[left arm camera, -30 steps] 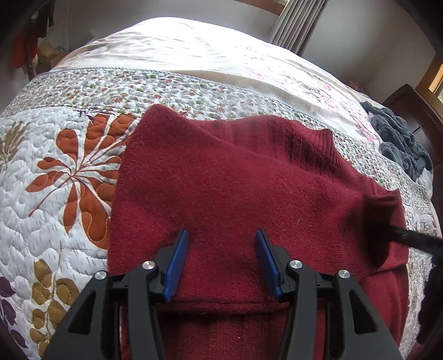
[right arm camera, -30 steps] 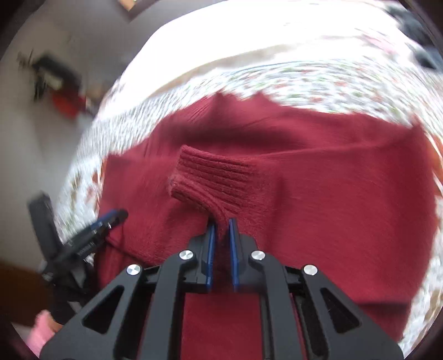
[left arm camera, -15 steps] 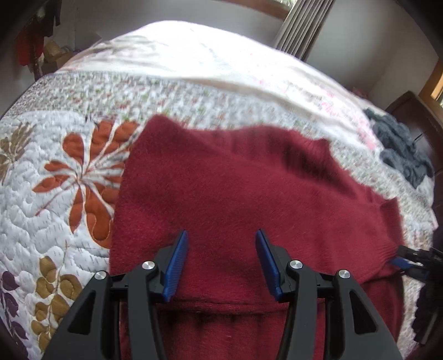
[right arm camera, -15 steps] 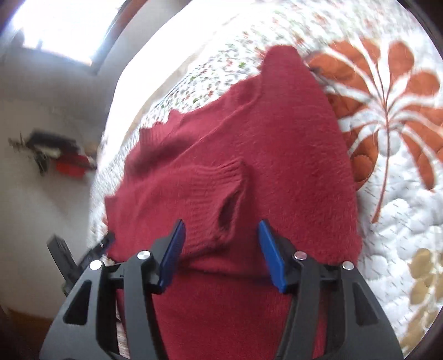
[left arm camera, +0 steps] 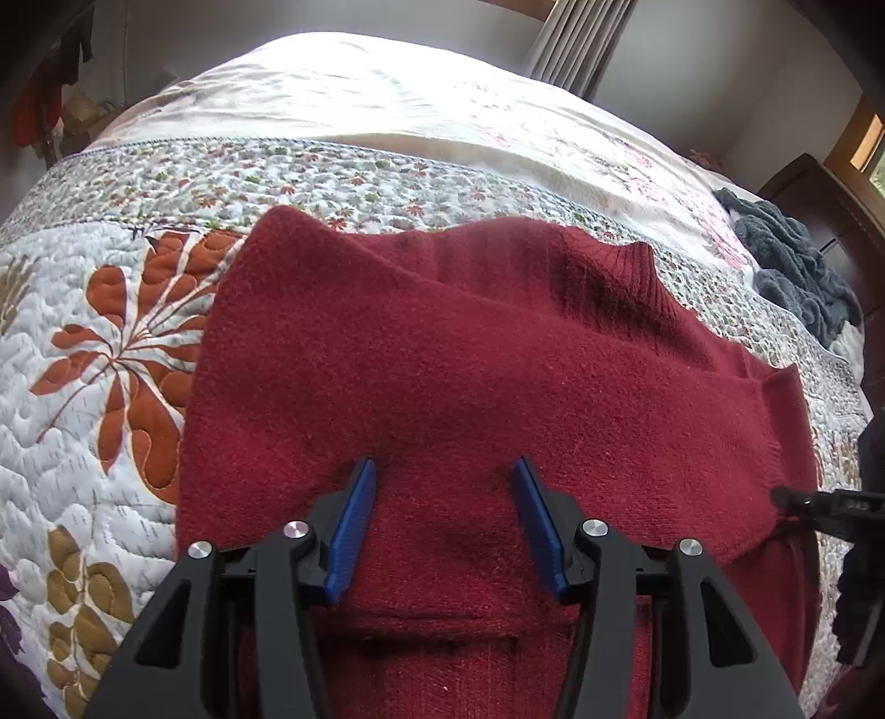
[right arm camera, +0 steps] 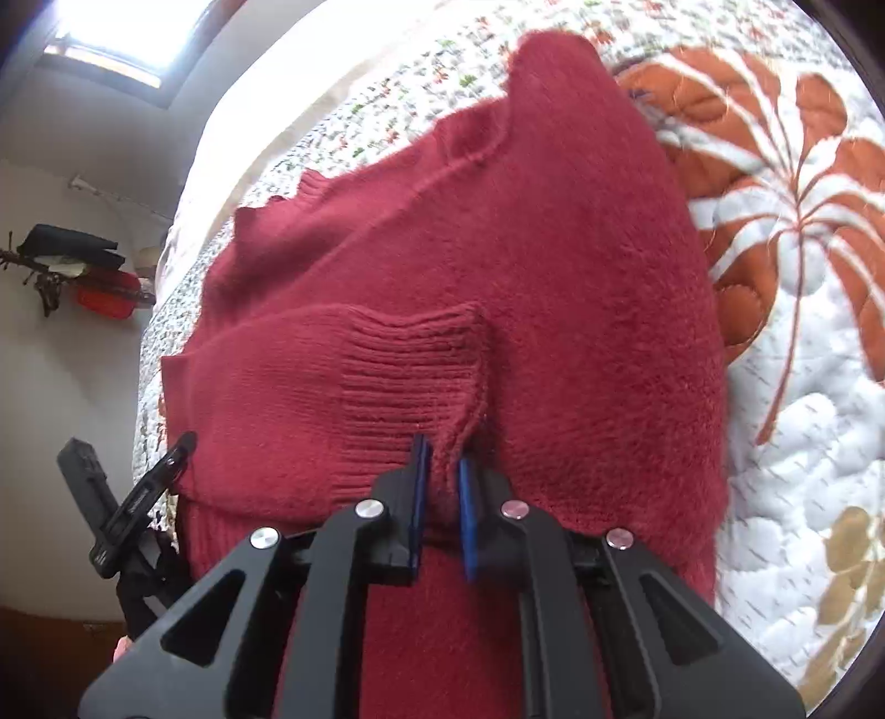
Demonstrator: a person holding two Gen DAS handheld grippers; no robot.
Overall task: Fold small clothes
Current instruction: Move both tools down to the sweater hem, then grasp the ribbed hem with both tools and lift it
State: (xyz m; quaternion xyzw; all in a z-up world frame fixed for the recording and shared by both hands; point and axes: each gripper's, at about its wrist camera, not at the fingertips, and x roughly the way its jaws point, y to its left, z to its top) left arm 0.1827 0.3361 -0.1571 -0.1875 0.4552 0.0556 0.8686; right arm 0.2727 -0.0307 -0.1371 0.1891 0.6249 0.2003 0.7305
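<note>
One red sweater (left arm camera: 470, 376) lies flat on the quilt (left arm camera: 99, 354) of the bed, with a sleeve laid across its body. The step in hand seems to be the folding-in of this sleeve. The right gripper (right arm camera: 441, 498) is closed narrowly on the ribbed cuff (right arm camera: 409, 381). The left gripper (left arm camera: 442, 520) is wide open above the sweater and holds nothing. Next, the cuff probably needs to be placed flat and released.

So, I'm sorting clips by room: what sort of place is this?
Most likely a bedroom: a red sweater lies on a bed with a floral quilt, and curtains hang by the far wall.
</note>
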